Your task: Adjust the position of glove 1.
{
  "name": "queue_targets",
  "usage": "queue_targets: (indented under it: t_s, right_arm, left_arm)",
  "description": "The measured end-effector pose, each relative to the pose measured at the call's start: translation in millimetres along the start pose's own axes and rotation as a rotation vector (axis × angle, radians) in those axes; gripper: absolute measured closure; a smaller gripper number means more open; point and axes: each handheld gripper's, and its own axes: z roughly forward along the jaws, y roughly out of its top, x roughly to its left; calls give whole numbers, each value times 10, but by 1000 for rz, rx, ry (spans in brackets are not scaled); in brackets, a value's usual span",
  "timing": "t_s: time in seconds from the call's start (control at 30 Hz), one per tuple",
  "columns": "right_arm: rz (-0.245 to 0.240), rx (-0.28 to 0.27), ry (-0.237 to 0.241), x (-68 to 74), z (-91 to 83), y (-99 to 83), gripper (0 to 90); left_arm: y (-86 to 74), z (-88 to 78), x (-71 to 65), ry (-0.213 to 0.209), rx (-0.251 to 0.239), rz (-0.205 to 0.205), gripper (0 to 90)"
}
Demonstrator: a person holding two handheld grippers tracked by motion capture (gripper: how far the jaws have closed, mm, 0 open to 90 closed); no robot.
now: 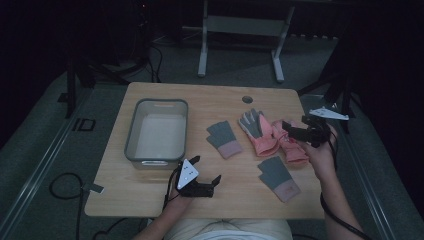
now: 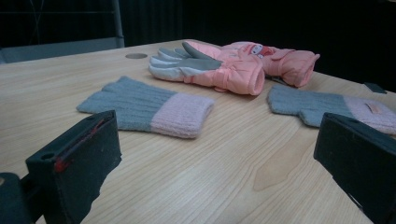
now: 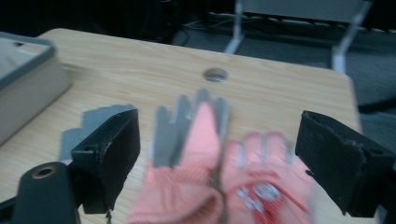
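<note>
Pink gloves lay near the surface's right edge, cuffs toward the right tool, jaws apart right above; left tool, also apart, sat farther off.

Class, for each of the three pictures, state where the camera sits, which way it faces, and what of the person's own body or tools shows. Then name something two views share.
High view: above the person's side, looking forward and down on the table; forearms, left gripper, right gripper.
Left gripper view: low over the tabletop, facing the grey knit gloves and pink gloves; its black fingers spread.
Right gripper view: above the pink gloves, facing the table's far edge; its fingers spread.
Shared: the pink gloves in all views.
</note>
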Motion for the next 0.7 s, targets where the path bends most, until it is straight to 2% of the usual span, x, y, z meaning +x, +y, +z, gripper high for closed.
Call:
queue_targets:
  t_s: [0.13,0.17,0.33,0.37,0.57,0.7]
  right_arm:
    - [-59,18,71,149,137,68,232]
    - [-74,25,87,188,170,81,275]
    - [-117,75,190,366,347,134,375]
    - [-125,81,195,408,379,140,401]
    - [-187,87,268,664,594,135,435]
    - [-214,117,309,820,775,89,464]
  left_arm:
    - [-6,-14,-10,-1,-11,2,0]
    - [-6,-15,-13,0,-11,3,0]
    - [-6,-15,-5,0,-11,-4,0]
    - [-6,-15,-5,-1,-11,-4,0]
    - [-6,-17,-10,-6,-12,3,0]
    - [-5,-14,-13,-13,-9,1,0]
